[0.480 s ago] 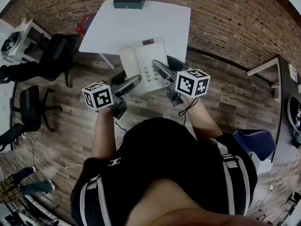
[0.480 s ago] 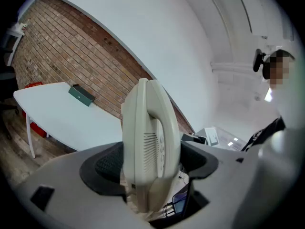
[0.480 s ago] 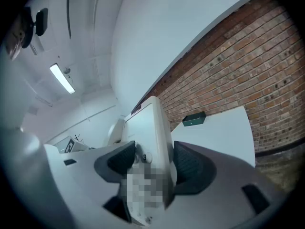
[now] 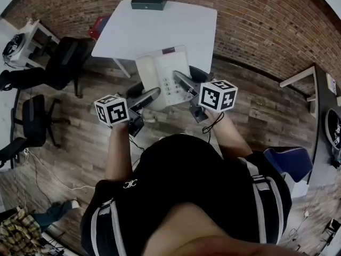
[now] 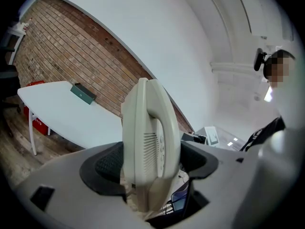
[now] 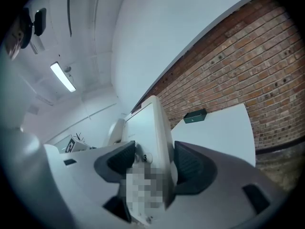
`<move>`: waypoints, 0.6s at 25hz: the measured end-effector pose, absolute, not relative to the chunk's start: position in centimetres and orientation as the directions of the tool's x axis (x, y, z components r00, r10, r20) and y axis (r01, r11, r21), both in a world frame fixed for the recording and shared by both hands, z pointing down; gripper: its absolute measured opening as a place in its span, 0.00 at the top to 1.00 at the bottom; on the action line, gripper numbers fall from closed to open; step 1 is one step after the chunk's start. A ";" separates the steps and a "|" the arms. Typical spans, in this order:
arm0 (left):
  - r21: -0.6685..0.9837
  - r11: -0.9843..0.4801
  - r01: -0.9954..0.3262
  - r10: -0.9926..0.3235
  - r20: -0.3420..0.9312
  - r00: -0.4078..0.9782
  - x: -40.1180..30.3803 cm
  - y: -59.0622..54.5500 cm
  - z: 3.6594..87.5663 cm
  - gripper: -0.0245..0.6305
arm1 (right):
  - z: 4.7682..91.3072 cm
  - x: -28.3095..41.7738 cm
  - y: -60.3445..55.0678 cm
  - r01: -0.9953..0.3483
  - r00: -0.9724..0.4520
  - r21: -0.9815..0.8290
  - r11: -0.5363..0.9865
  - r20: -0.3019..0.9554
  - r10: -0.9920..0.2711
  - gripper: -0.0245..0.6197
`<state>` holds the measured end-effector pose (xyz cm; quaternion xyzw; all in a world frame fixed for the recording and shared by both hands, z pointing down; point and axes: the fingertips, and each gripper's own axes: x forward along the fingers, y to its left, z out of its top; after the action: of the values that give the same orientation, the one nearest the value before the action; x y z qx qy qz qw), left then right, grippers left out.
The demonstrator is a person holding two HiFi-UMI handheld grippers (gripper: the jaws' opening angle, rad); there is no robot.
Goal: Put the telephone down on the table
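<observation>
In your head view the telephone (image 4: 161, 68) covers the near edge of the desk (image 4: 154, 28), so you can't tell whether it rests there or hangs clear. Its near corners disappear inside your left hand-held gripper (image 4: 141, 93) and right hand-held gripper (image 4: 190, 79). The dark box (image 4: 148, 0) at the desk's far edge is too small to identify. In your right gripper view most of the keypad (image 6: 144, 158) is blurred; in your left gripper view the telephone's lower end is hidden.

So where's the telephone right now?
The telephone is in the head view's middle, held between the left gripper and right gripper, by the near edge of the white table.
</observation>
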<state>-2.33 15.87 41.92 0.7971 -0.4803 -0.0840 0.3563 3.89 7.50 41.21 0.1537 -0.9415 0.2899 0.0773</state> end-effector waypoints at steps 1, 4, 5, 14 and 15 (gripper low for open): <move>0.649 -0.284 -0.706 -0.825 0.209 0.525 -2.4 15.8 41.8 0.41 | 41.1 3.8 7.5 -0.336 -0.940 -0.526 0.782 0.234 -0.247 0.60; 0.650 -0.286 -0.704 -0.824 0.208 0.527 -2.7 16.1 41.7 0.41 | 41.0 3.5 7.8 -0.345 -0.937 -0.523 0.779 0.235 -0.257 0.60; 0.648 -0.289 -0.705 -0.823 0.208 0.528 -2.8 16.4 41.8 0.41 | 41.0 3.4 8.1 -0.347 -0.937 -0.520 0.780 0.236 -0.259 0.60; 0.626 -0.327 -0.708 -0.817 0.189 0.544 -4.4 18.8 41.7 0.41 | 40.7 1.9 10.7 -0.357 -0.934 -0.506 0.785 0.217 -0.285 0.60; 0.621 -0.333 -0.709 -0.816 0.187 0.547 -4.7 19.3 41.7 0.41 | 40.8 1.6 11.3 -0.359 -0.933 -0.505 0.785 0.212 -0.290 0.60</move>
<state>-4.74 19.33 41.69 0.8125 -0.4694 -0.0794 0.3365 1.61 11.27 40.76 0.1721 -0.9427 0.2792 0.0613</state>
